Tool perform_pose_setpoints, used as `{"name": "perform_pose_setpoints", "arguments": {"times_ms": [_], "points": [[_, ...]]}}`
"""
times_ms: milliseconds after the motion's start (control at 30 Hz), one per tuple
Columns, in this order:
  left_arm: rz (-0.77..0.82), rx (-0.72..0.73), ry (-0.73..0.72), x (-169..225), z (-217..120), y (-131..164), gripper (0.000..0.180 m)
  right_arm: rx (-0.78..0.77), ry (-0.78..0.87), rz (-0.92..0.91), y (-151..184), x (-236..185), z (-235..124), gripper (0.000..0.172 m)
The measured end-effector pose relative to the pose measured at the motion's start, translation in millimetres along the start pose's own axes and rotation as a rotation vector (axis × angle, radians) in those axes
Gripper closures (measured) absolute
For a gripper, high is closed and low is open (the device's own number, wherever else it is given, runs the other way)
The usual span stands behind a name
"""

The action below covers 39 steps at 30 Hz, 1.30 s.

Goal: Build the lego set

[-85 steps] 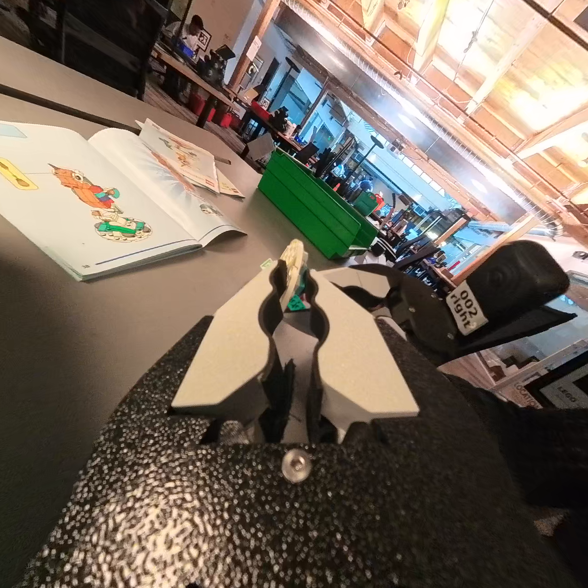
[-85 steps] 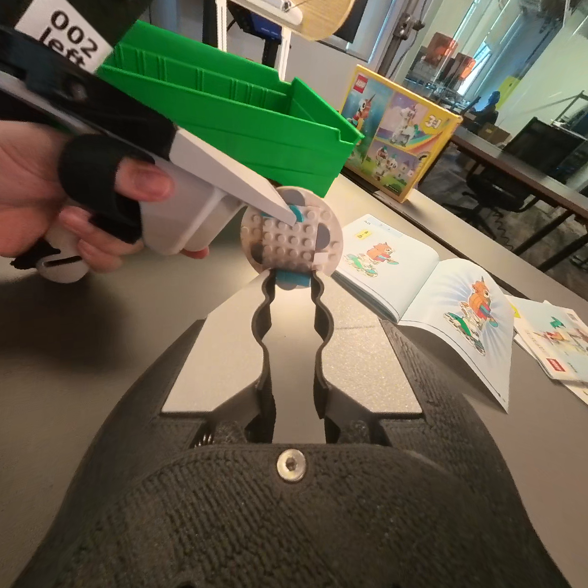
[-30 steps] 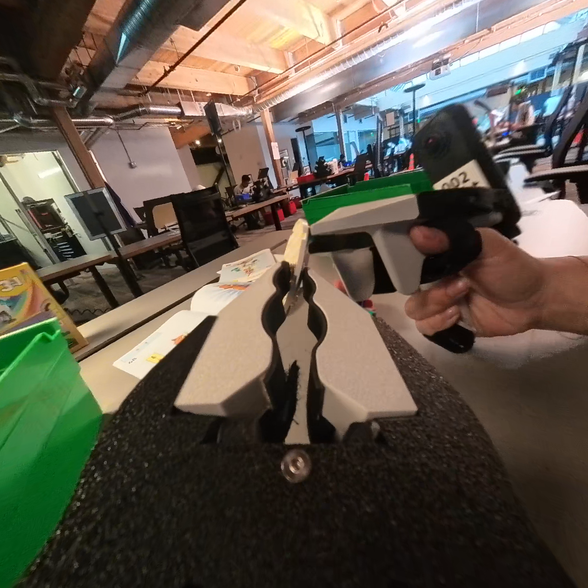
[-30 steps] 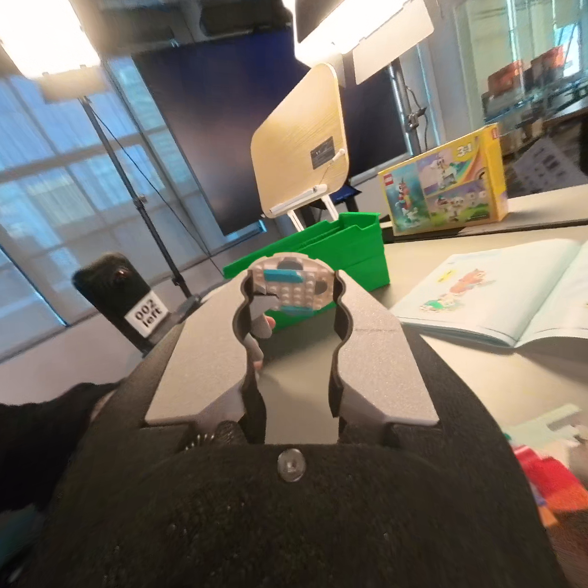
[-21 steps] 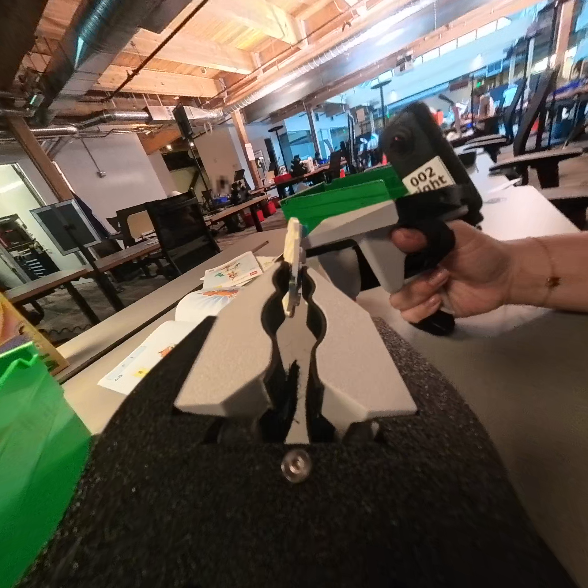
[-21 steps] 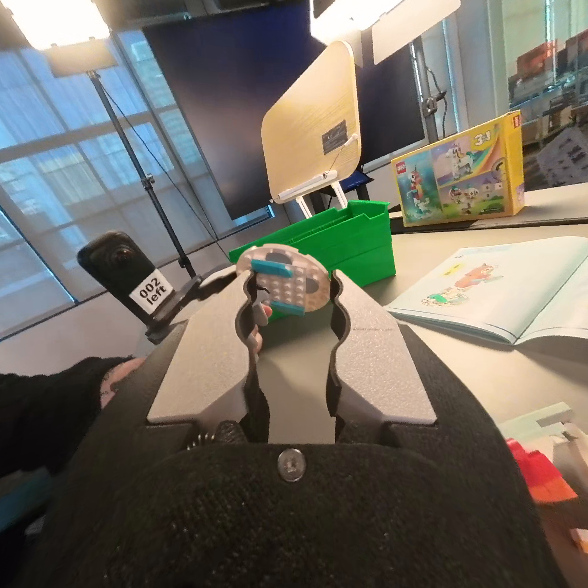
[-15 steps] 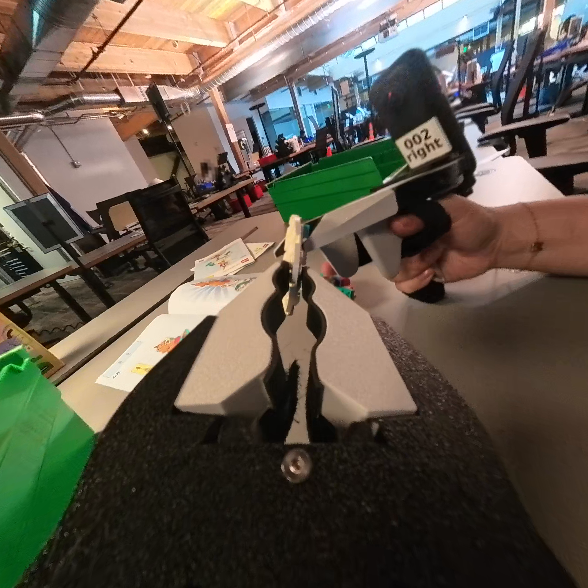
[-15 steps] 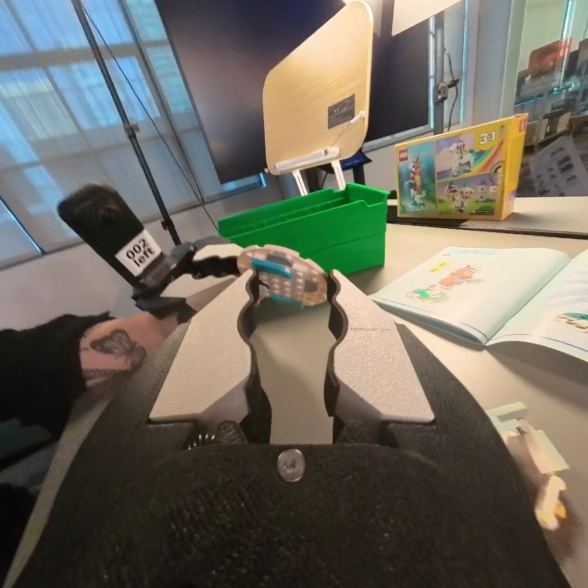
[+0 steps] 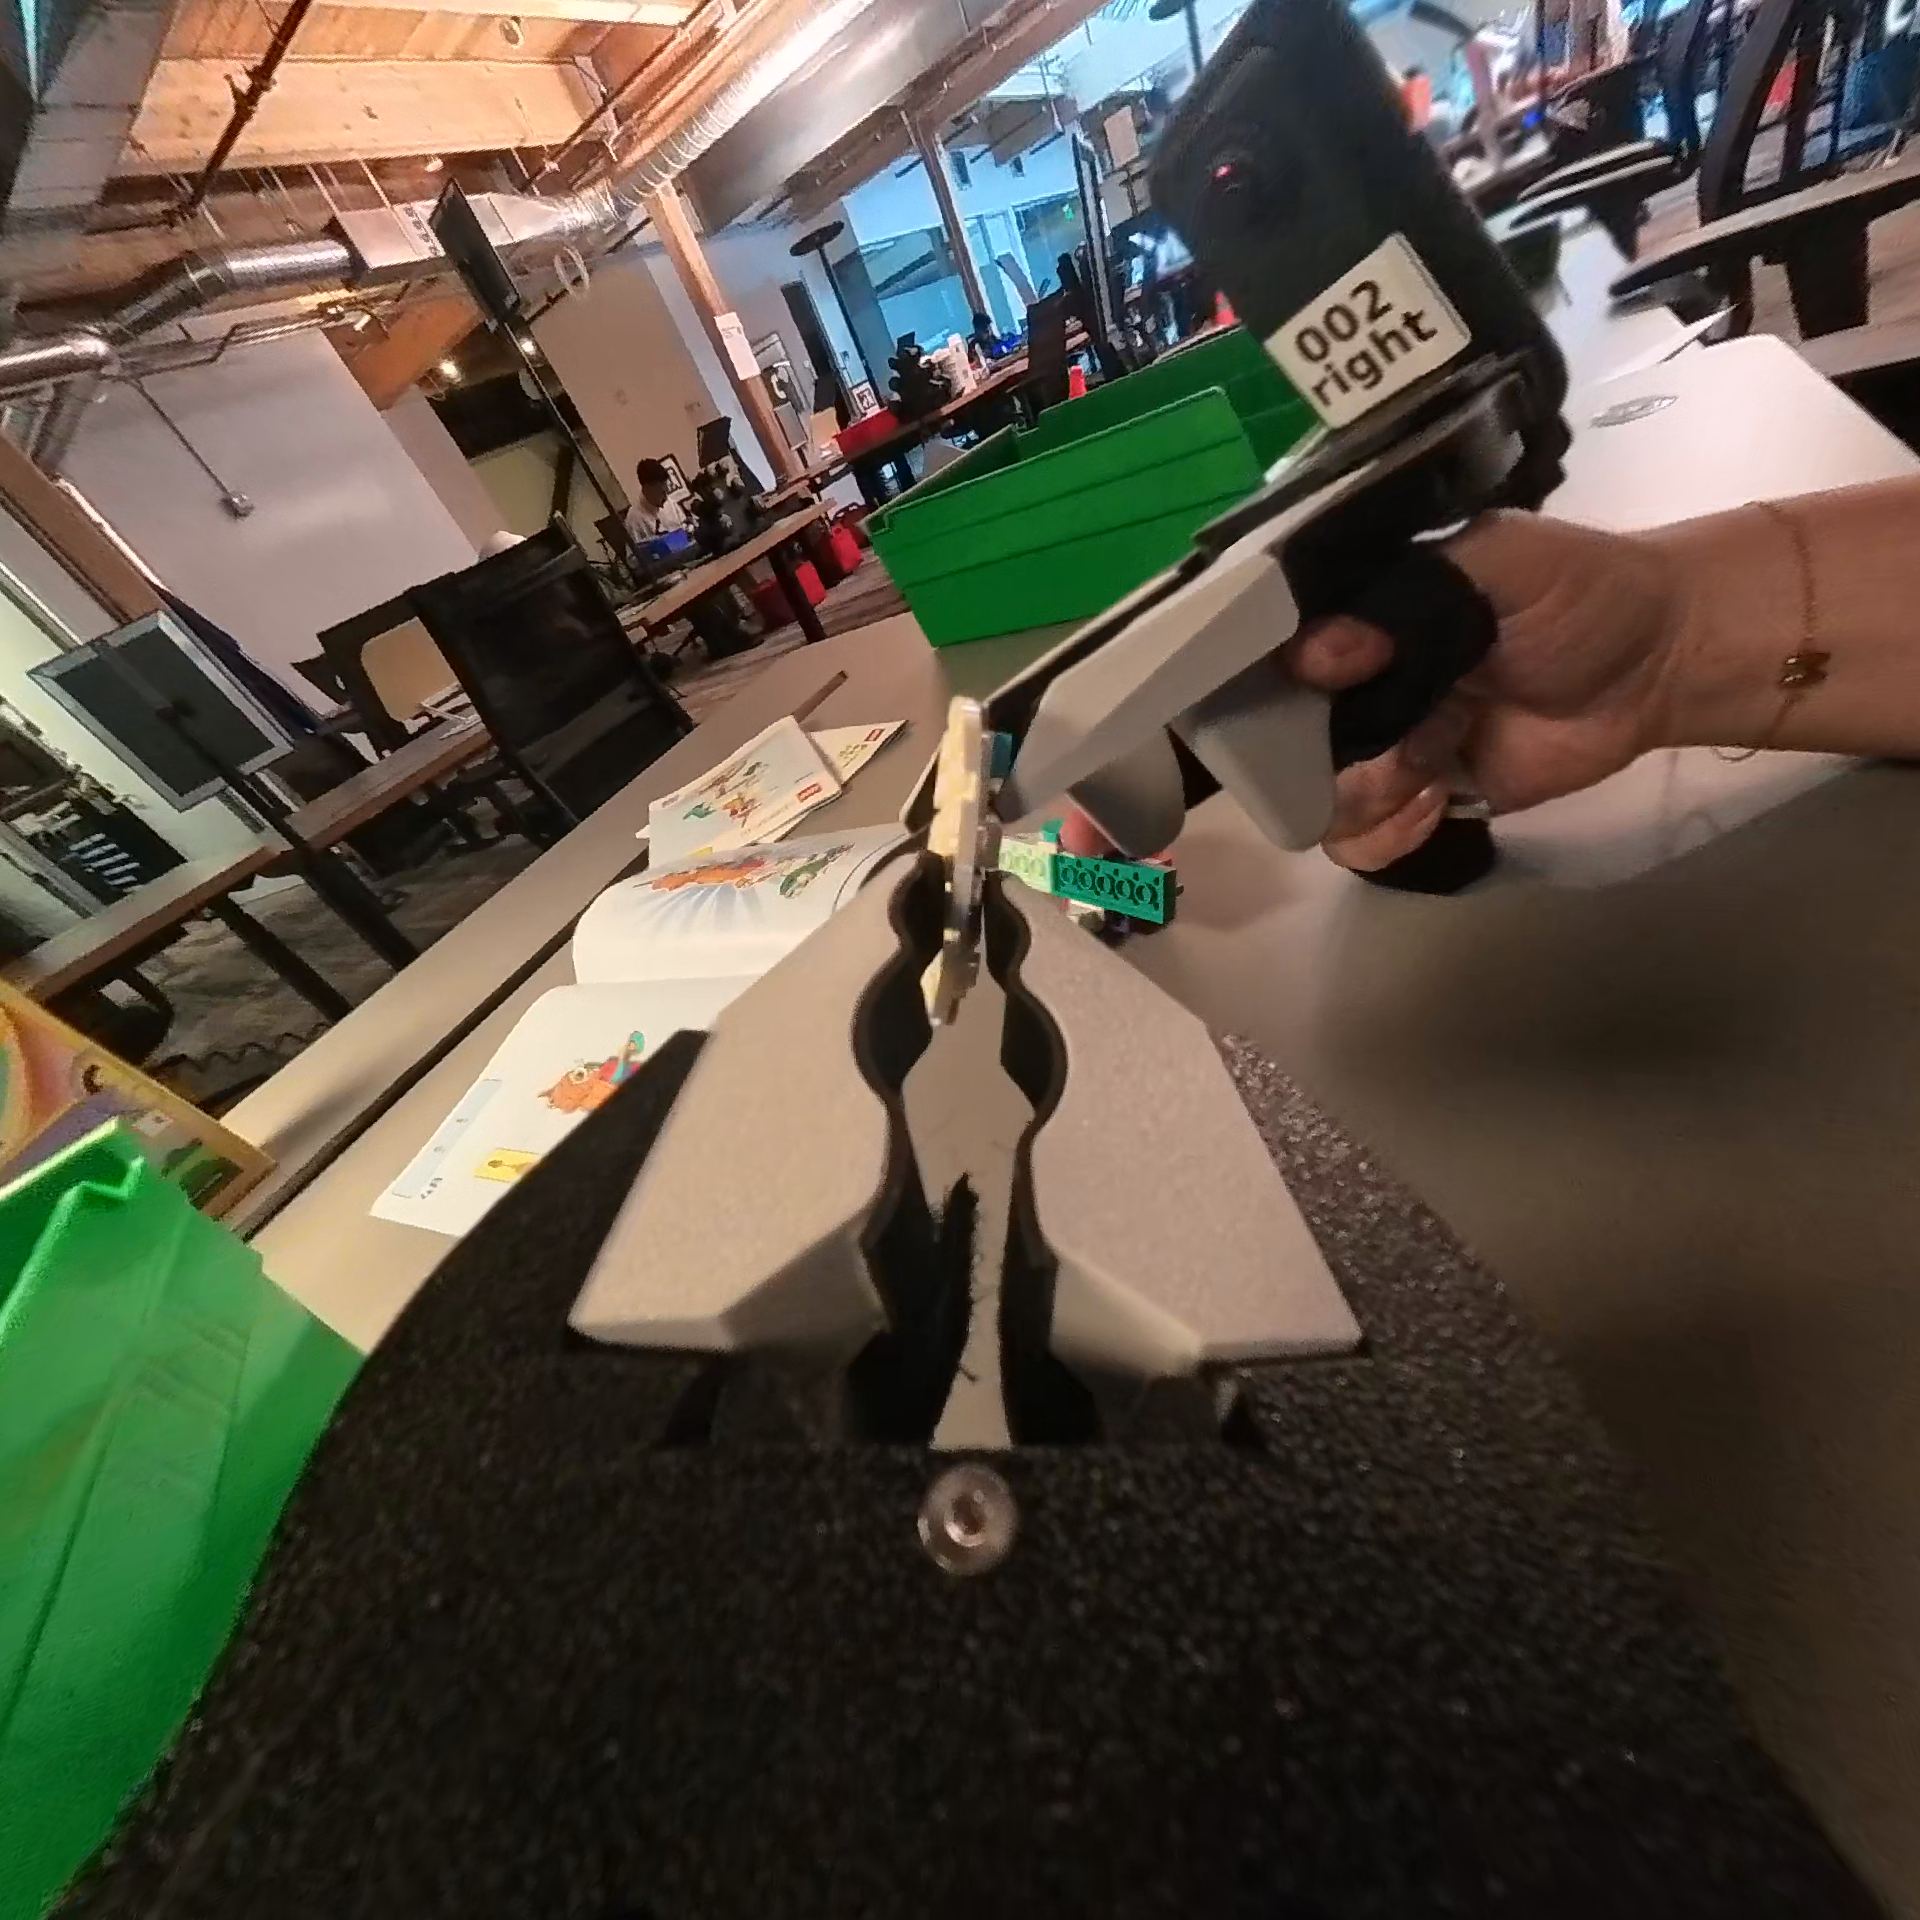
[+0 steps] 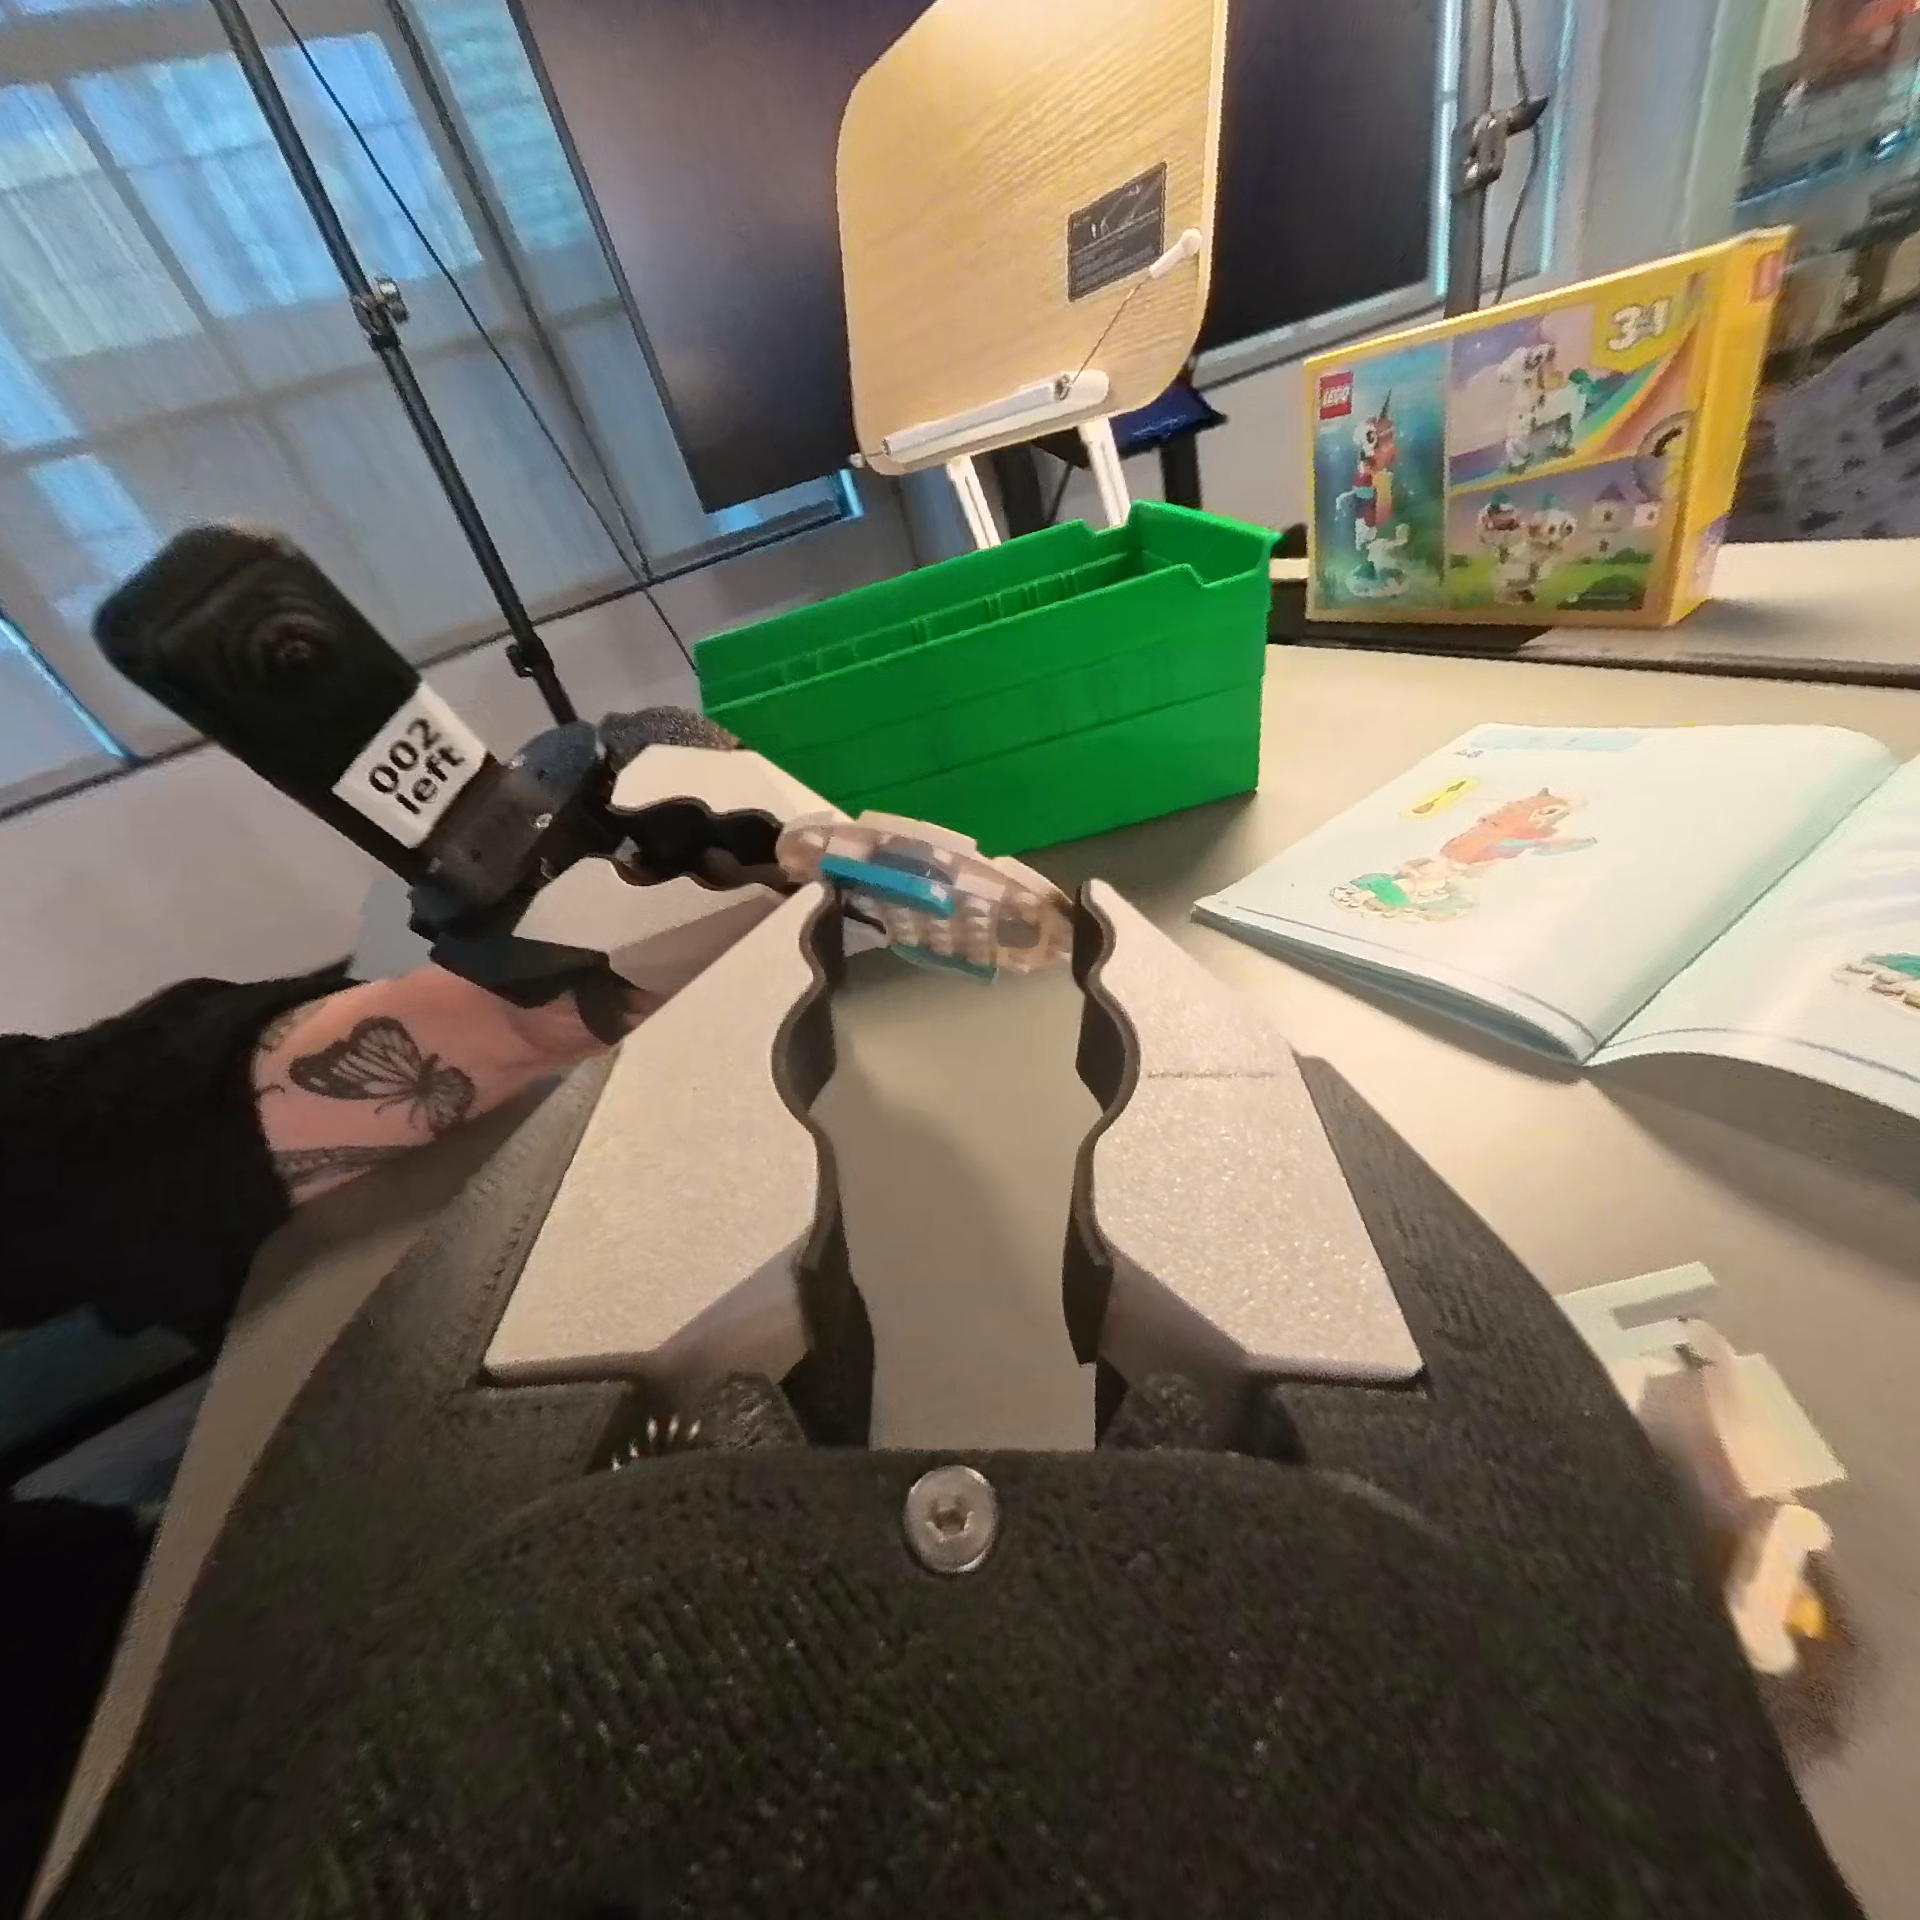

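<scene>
Left wrist view: my left tongs (image 9: 961, 914) pinch the thin, rigid, light round tan studded brick plate (image 9: 958, 831) edgewise above the counter (image 9: 1558, 1091); right tongs (image 10: 945, 914) gape, straddling its rim, the best hold.

round studded plate (image 10: 940, 902), edge-on, clamped

We see a green bin (image 10: 997, 707) on the grey table (image 10: 1455, 1143), with a yellow toy box (image 10: 1507, 468) beyond it and an open booklet (image 10: 1610, 883) to the side. Loose bricks (image 10: 1714, 1455) lie near the table's edge, and a wooden board (image 10: 1029, 218) stands on an easel behind the bin.
</scene>
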<state>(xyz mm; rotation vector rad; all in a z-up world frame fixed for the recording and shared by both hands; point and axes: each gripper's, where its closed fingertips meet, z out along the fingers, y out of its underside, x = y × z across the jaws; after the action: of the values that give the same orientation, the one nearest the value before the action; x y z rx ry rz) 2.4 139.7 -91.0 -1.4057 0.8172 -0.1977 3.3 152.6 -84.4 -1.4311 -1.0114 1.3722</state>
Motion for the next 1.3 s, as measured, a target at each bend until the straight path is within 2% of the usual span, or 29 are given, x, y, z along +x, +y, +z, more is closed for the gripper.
{"name": "perform_pose_setpoints", "arguments": {"times_ms": [33,367,600,700,900,1033,1300], "points": [[0.015,-0.005,-0.005,0.3,0.1,0.2,0.177,0.002,-0.009,0.023,0.2,0.2,0.0,0.129],[0.131,-0.036,-0.042,0.6,-0.4,0.6,0.176,0.004,-0.041,0.109,1.9,0.0,0.2,0.128],[0.089,-0.029,-0.048,-0.1,1.1,0.3,0.176,0.013,-0.063,0.165,1.3,0.8,0.2,0.126],[0.098,-0.047,-0.052,0.8,2.6,4.0,0.177,0.023,-0.097,0.223,0.3,-1.3,0.8,0.112],[0.044,-0.023,-0.039,0.4,1.7,1.0,0.177,0.019,-0.069,0.187,0.4,1.5,0.3,0.124],[0.042,-0.030,-0.037,0.6,2.1,2.3,0.176,0.015,-0.060,0.182,1.1,2.6,0.4,0.124],[0.224,-0.120,-0.049,2.4,0.6,11.3,0.176,-0.044,-0.007,0.123,8.7,4.1,1.8,0.127]]}}
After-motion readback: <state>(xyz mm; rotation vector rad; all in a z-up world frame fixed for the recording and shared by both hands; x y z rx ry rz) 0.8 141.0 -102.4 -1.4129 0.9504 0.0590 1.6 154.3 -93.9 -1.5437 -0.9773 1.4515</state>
